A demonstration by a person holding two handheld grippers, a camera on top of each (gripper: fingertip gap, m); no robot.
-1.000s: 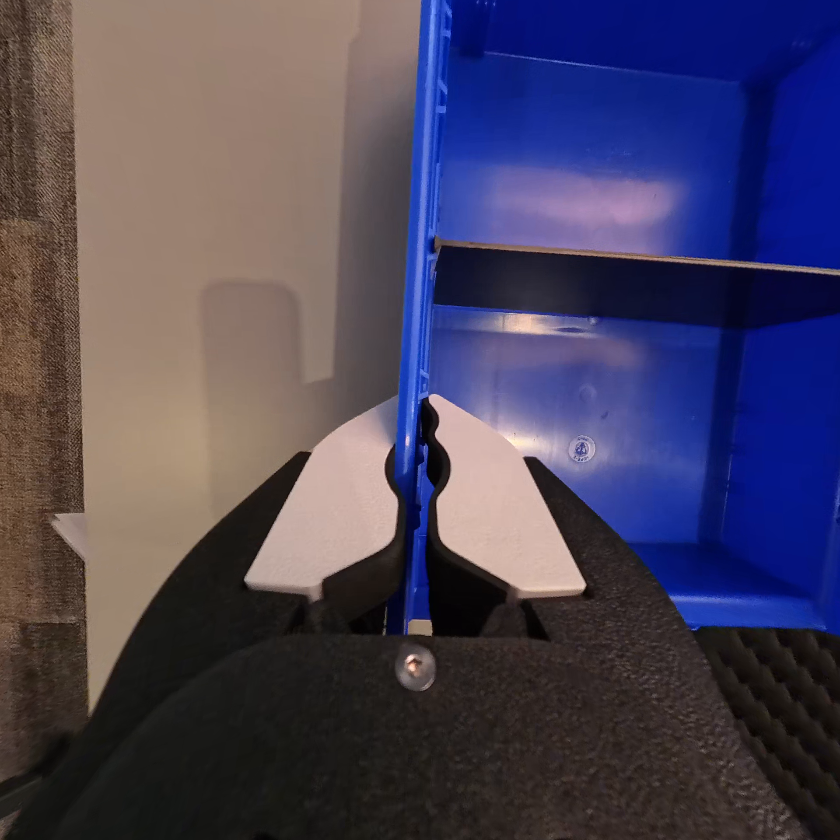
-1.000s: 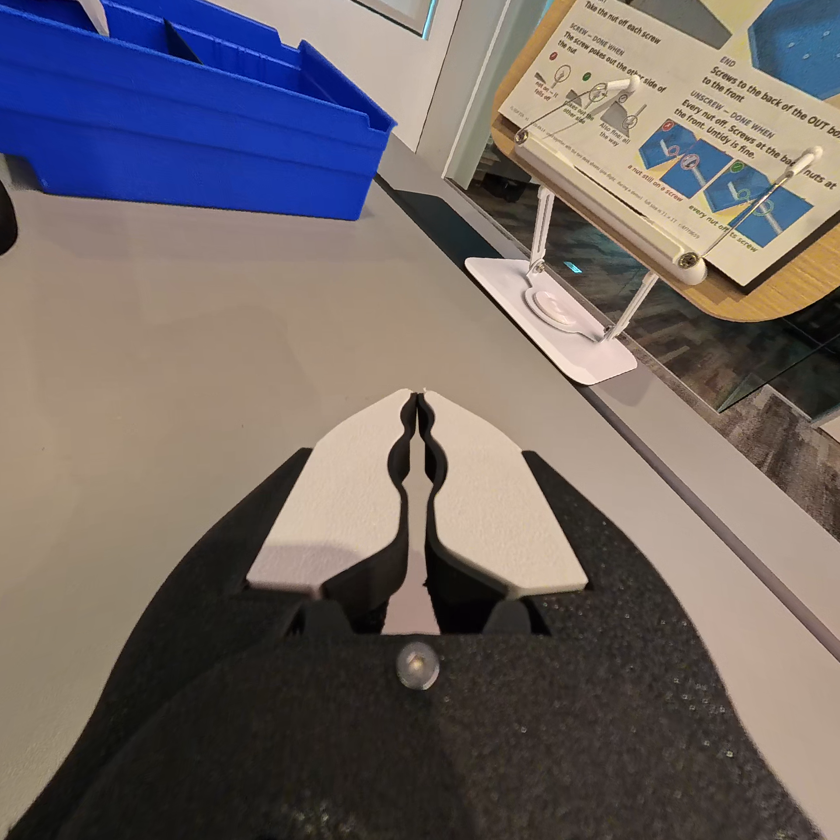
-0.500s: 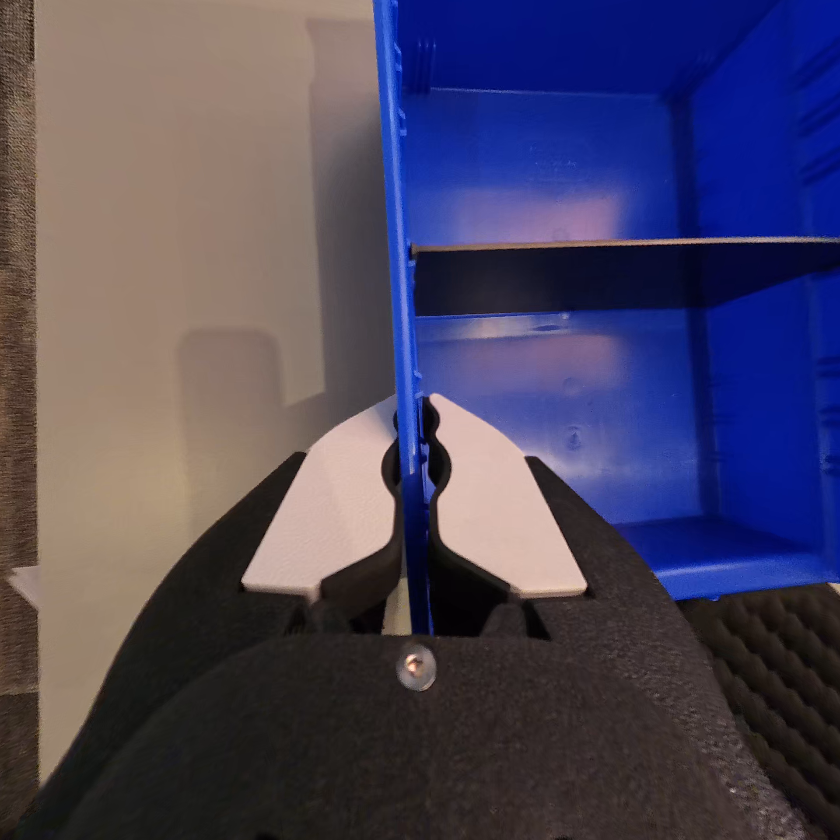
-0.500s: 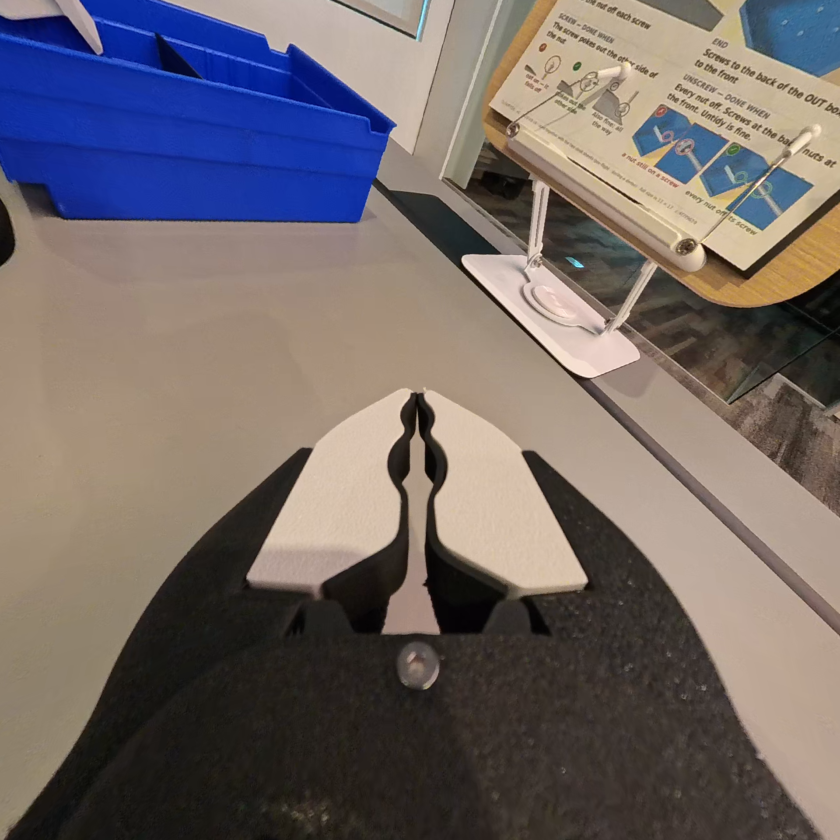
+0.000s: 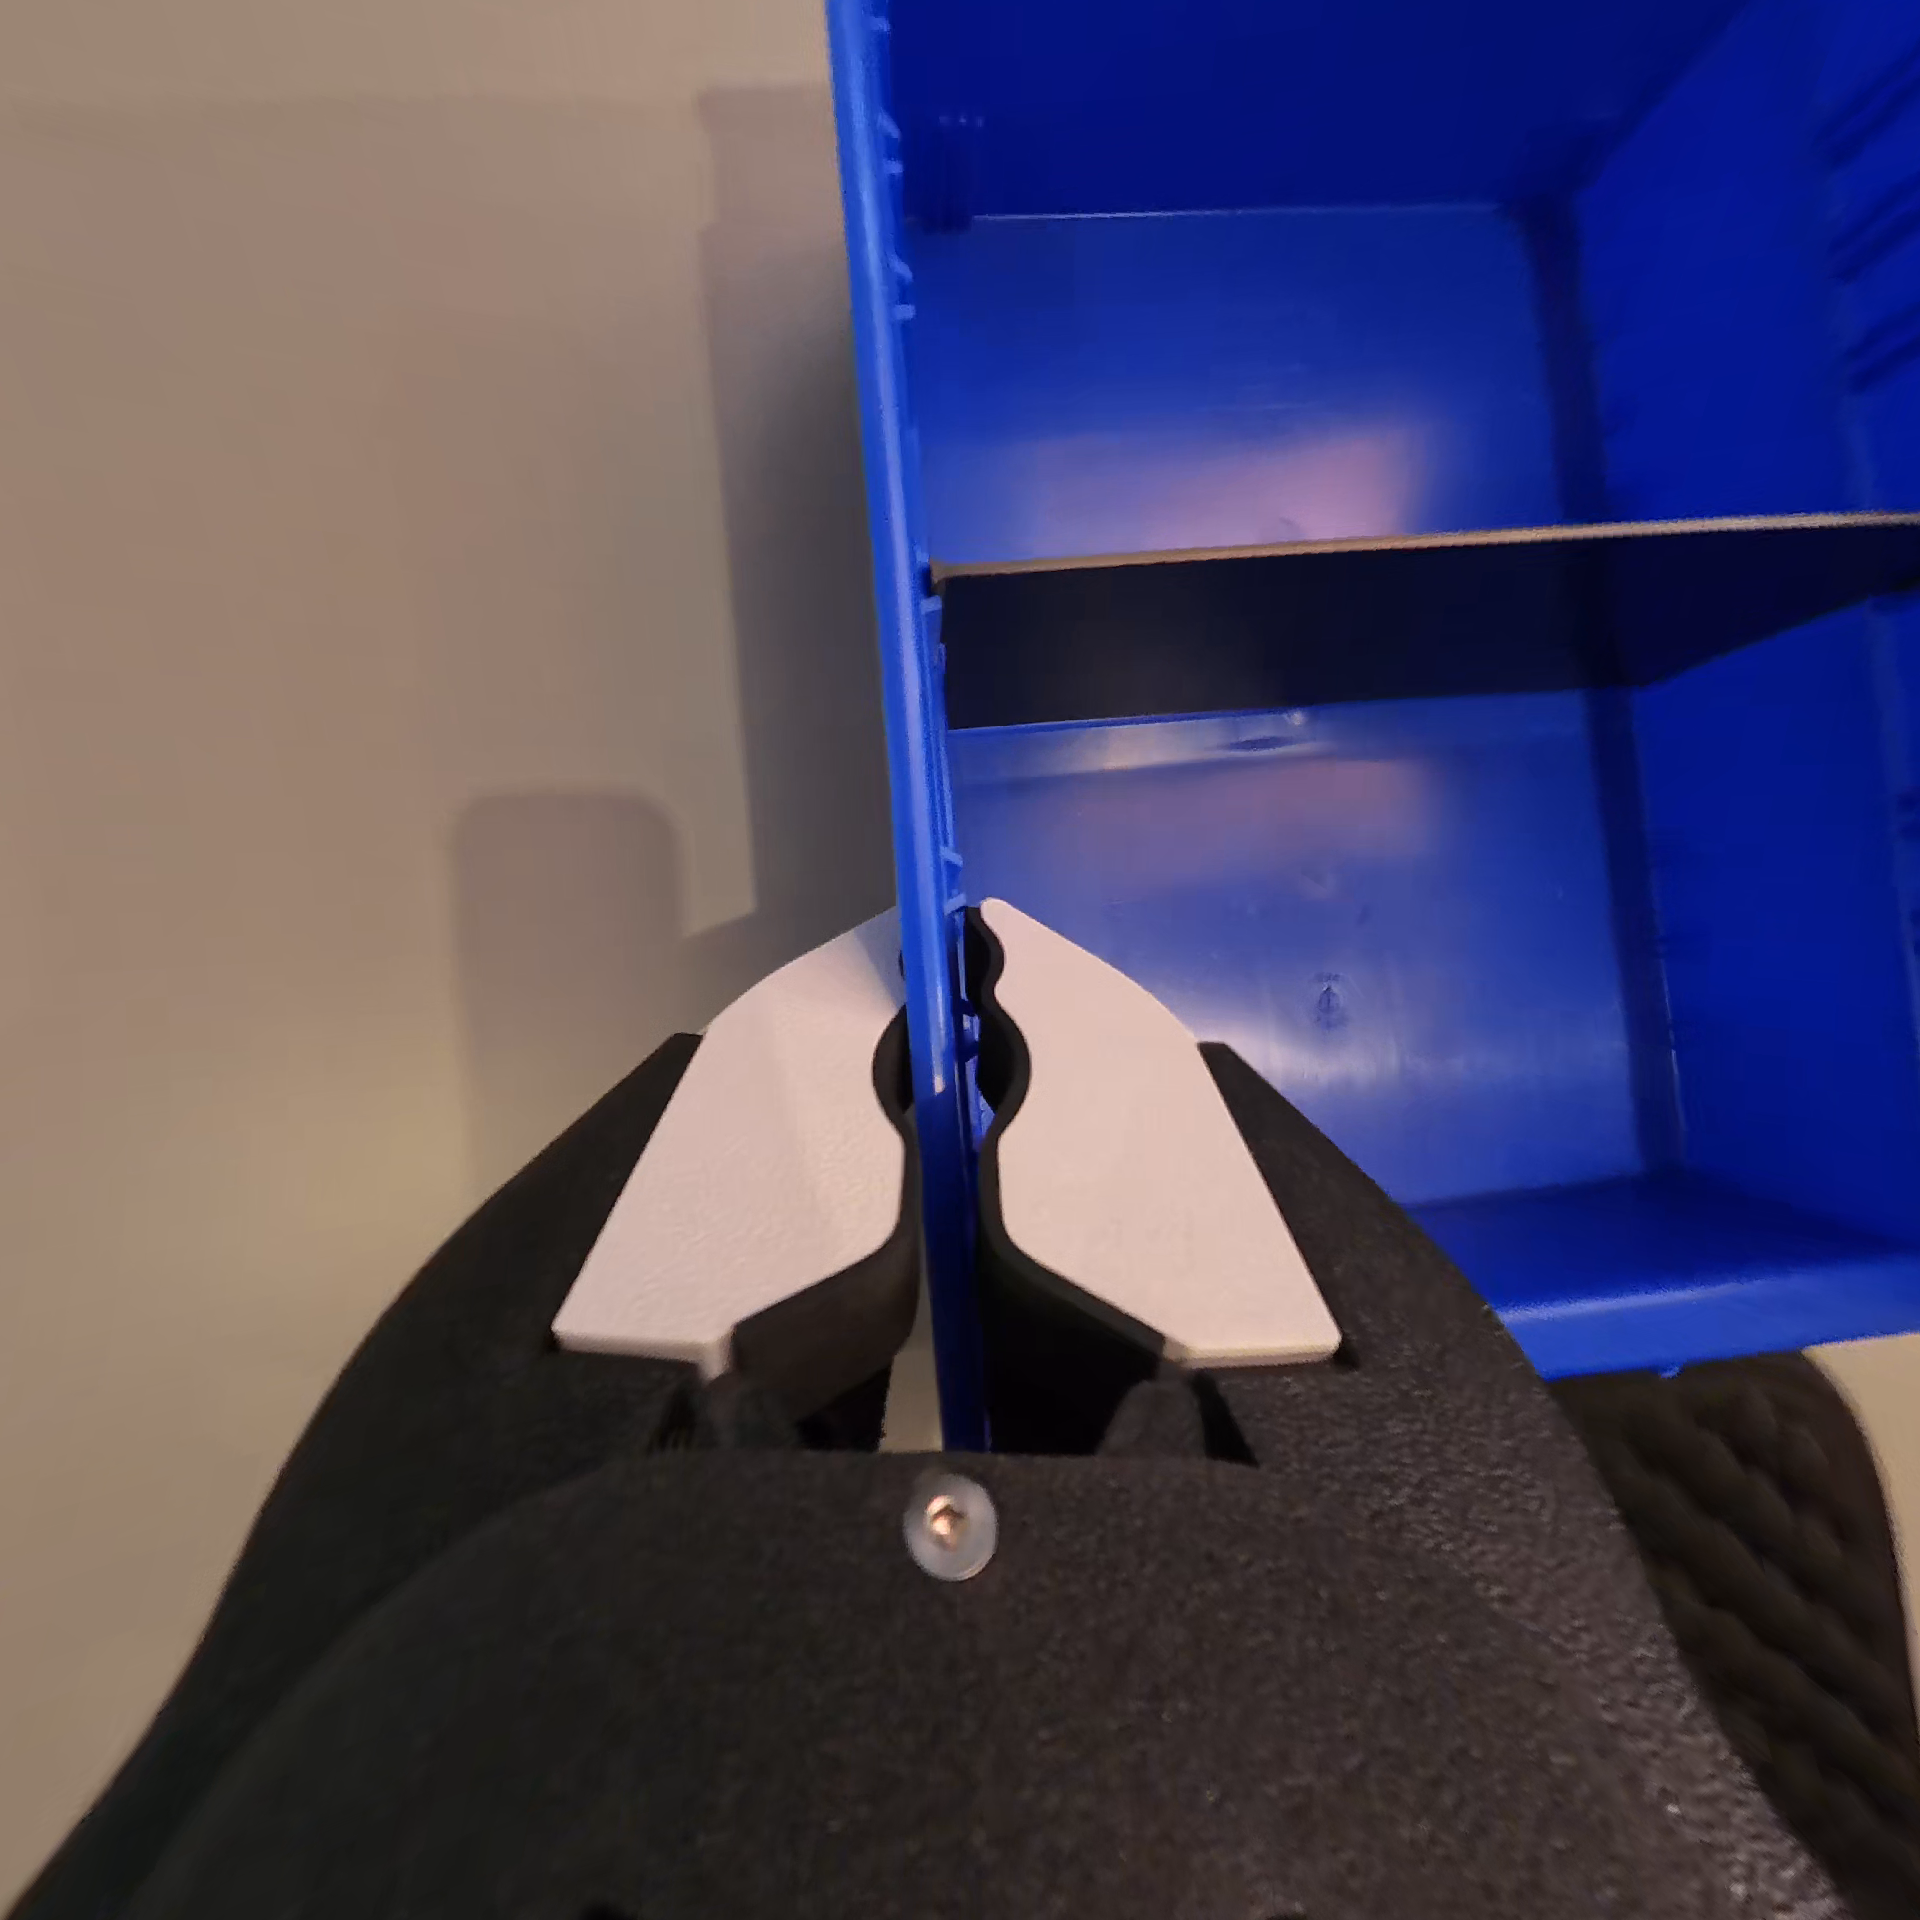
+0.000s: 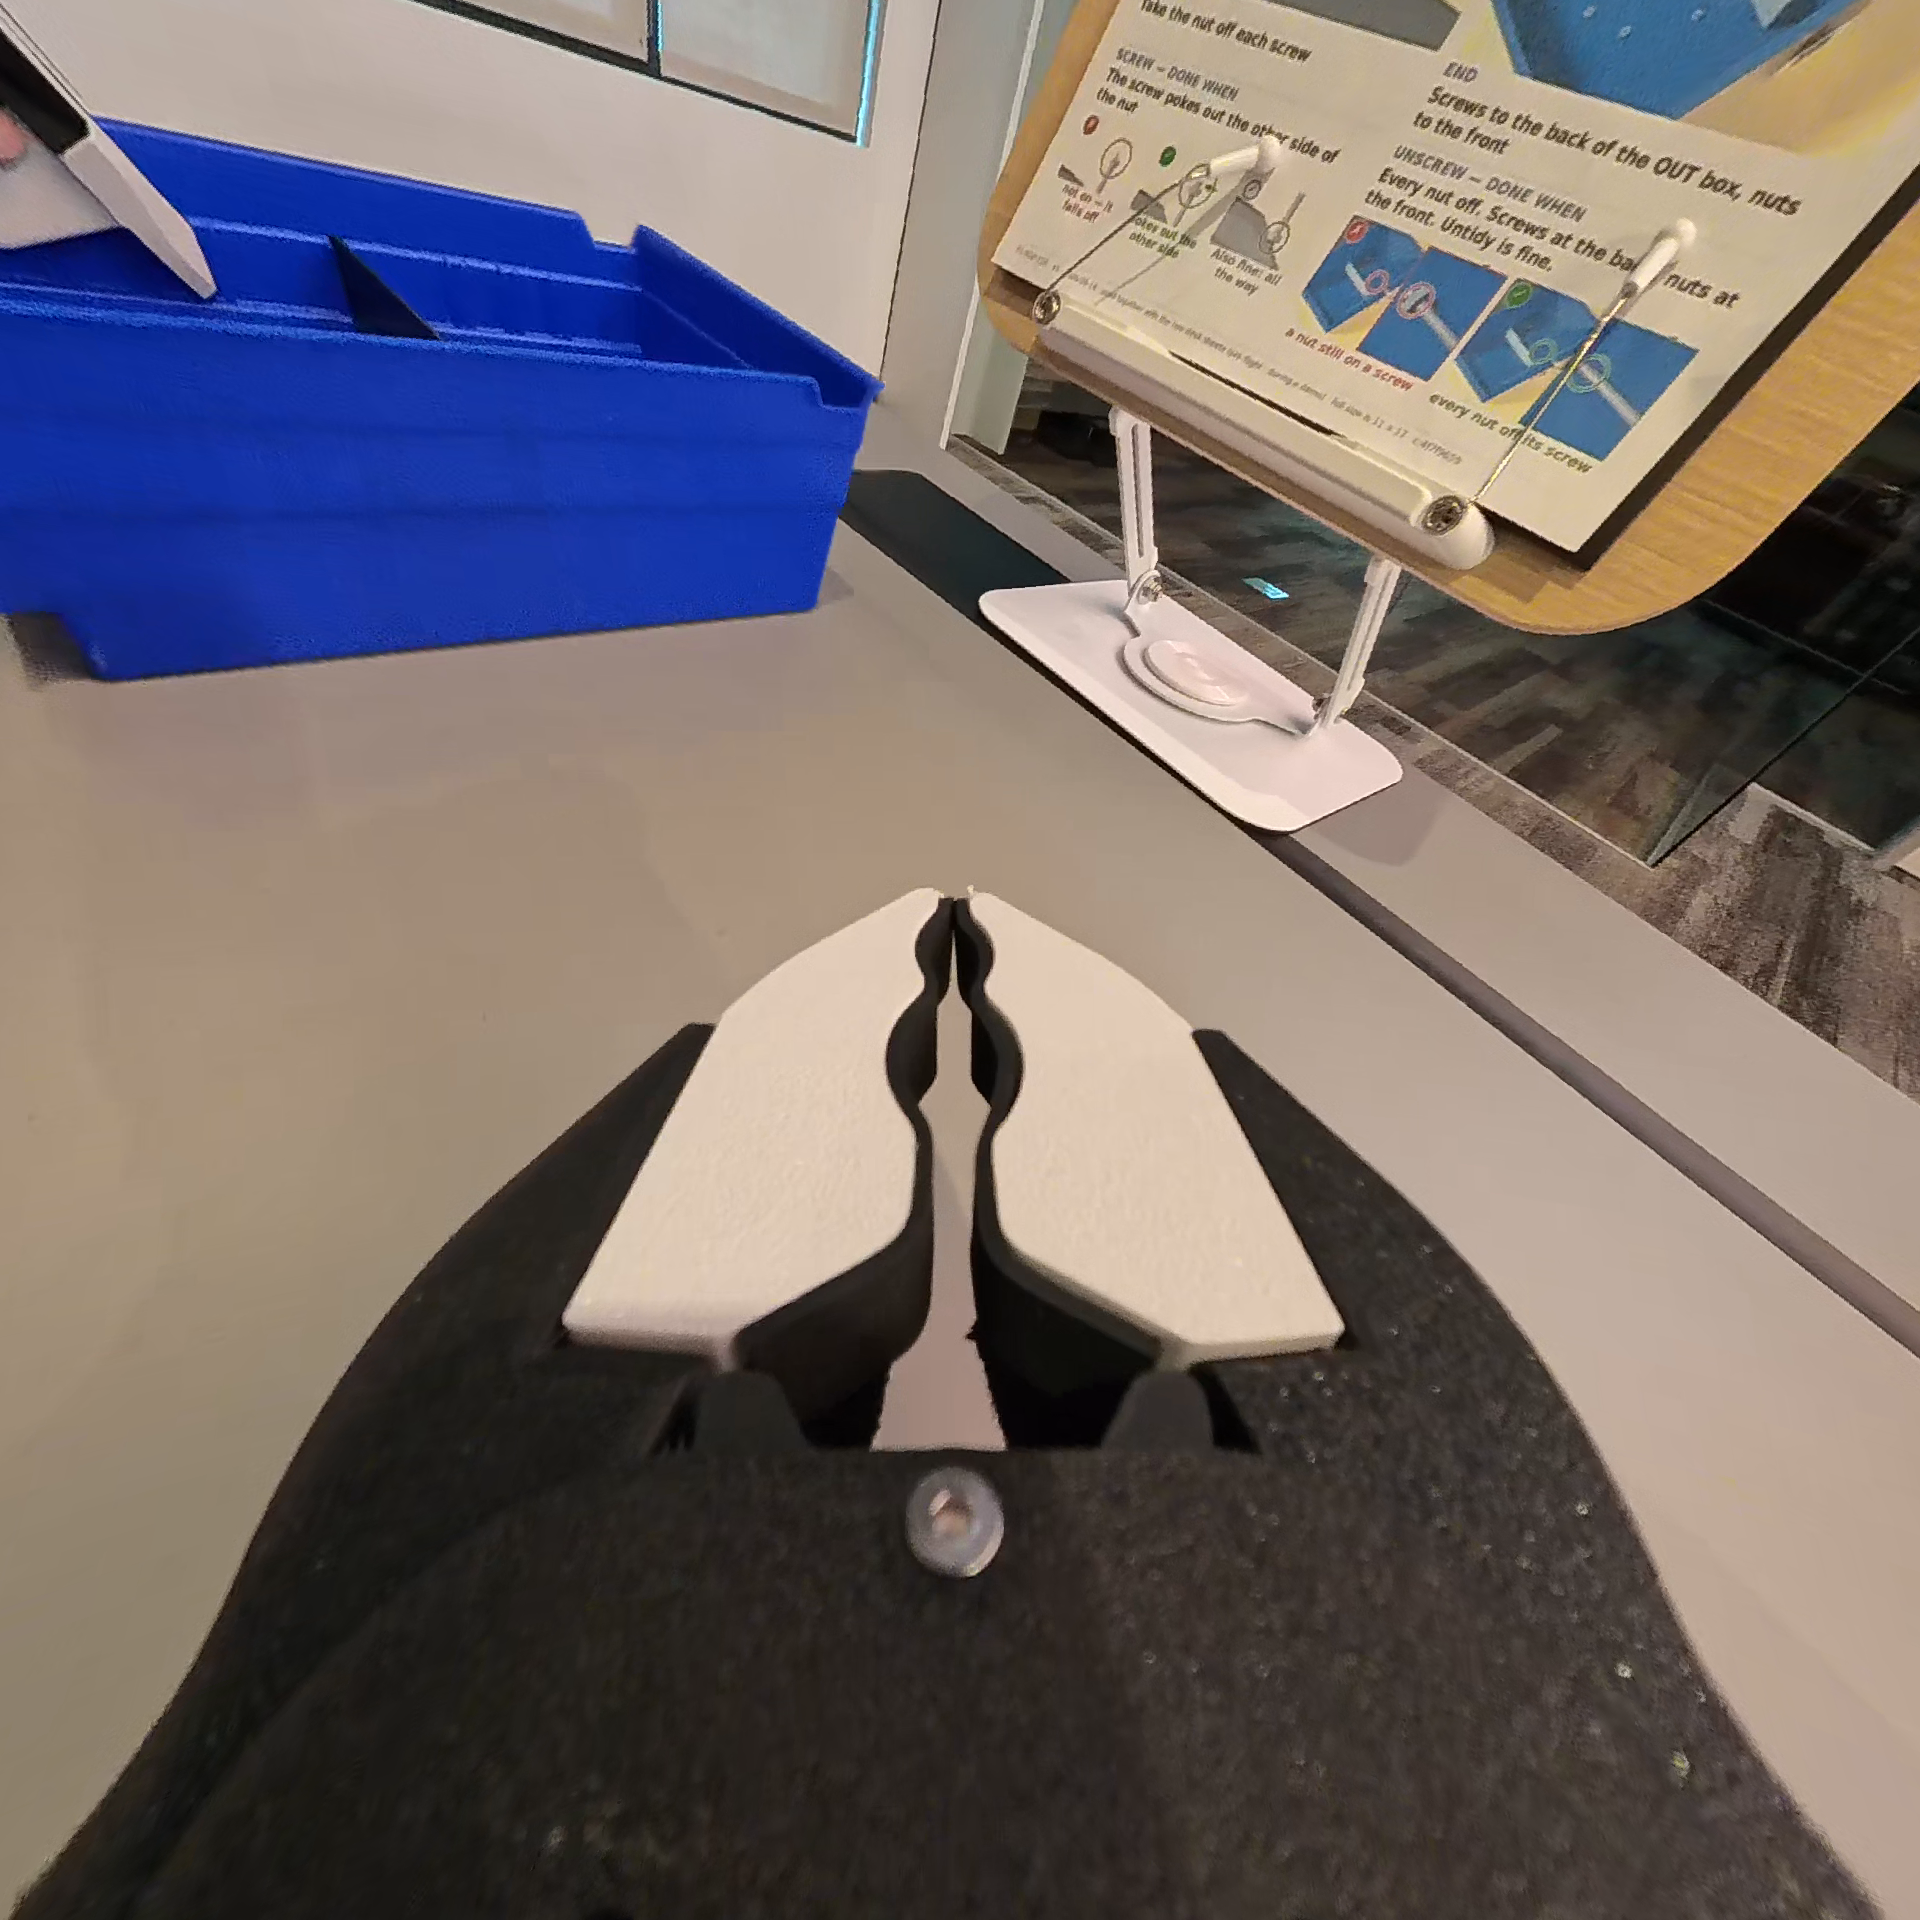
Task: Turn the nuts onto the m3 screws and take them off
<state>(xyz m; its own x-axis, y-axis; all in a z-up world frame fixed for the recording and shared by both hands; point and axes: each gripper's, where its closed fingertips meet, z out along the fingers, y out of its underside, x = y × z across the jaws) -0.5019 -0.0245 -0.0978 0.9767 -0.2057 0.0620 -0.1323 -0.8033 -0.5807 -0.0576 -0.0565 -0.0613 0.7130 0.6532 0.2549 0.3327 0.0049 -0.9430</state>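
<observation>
Left gripper (image 5: 940,1023) pinches side wall of blue divided bin (image 5: 1351,935); right gripper (image 6: 953,914) pressed together, empty, over grey table (image 6: 416,883). No nuts or screws visible. Suggest: grip low on wall, move bin slowly, avoid tilting

The blue bin (image 5: 1351,436) runs off the top and right edges of the left wrist view, its wall partly hidden between the left tool (image 5: 940,925). In the right wrist view the instruction sheet (image 6: 1455,208) is cut off at top and right, and the bin's floor cannot be seen.
</observation>
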